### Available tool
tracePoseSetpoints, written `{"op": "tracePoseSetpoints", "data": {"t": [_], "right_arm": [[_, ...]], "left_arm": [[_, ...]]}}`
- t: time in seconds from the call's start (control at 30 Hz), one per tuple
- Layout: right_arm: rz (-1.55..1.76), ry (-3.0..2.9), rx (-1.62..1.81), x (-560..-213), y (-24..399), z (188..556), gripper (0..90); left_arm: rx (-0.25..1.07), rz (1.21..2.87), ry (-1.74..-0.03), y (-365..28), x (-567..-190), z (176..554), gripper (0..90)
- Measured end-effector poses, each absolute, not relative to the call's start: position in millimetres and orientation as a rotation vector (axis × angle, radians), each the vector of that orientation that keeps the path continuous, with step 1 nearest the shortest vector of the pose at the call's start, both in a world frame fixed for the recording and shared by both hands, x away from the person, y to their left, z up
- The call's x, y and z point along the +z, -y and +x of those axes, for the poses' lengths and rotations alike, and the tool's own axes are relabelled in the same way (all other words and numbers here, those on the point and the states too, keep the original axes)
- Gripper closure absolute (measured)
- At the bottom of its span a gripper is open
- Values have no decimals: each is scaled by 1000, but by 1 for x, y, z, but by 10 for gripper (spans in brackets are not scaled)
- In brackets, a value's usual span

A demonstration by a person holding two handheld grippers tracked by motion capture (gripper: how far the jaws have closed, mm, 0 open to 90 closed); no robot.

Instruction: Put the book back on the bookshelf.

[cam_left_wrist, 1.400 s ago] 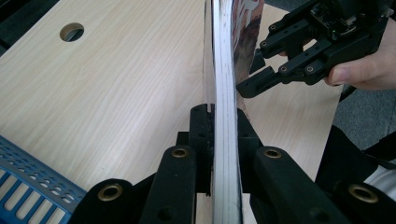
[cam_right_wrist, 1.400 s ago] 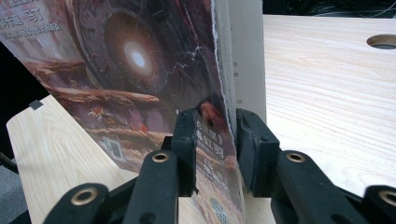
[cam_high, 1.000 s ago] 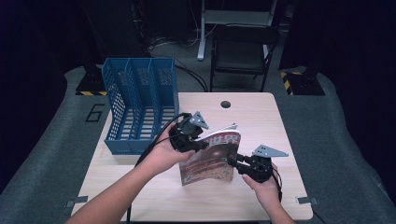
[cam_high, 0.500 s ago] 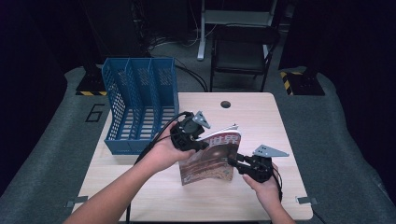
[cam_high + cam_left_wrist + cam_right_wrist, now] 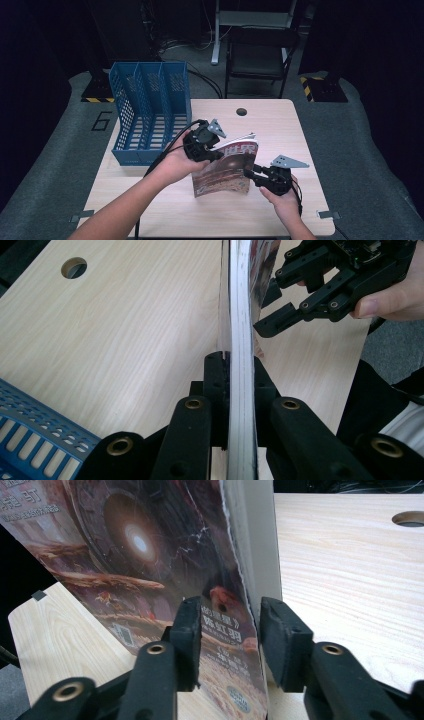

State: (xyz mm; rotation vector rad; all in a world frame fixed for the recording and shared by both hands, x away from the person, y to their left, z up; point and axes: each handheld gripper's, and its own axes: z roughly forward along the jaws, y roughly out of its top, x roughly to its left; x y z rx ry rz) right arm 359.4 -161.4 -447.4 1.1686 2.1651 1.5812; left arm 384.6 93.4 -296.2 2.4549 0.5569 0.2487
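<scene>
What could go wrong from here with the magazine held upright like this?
1. The left gripper alone clamps the magazine; held at one edge, the limp pages could sag or the cover crease.
2. The right gripper has just been opening, its pads astride the edge without pressing, so the free side may swing.
3. The file rack stands close by; a swinging corner might catch it.

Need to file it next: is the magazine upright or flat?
Upright: the magazine stands on its lower edge on the table.
</scene>
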Motion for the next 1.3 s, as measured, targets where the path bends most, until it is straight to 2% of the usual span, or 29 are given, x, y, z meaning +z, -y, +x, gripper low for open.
{"op": "tracePoseSetpoints", "data": {"t": [0.4,1.3], "right_arm": [[1223,-2175,1557,-453,163,364,494],[1251,-2186,1534,-458,166,365,490]], "left_arm": [[261,2454,-567,-93,-290,387,838],[307,2404,-650,-122,-256,389,837]]}}
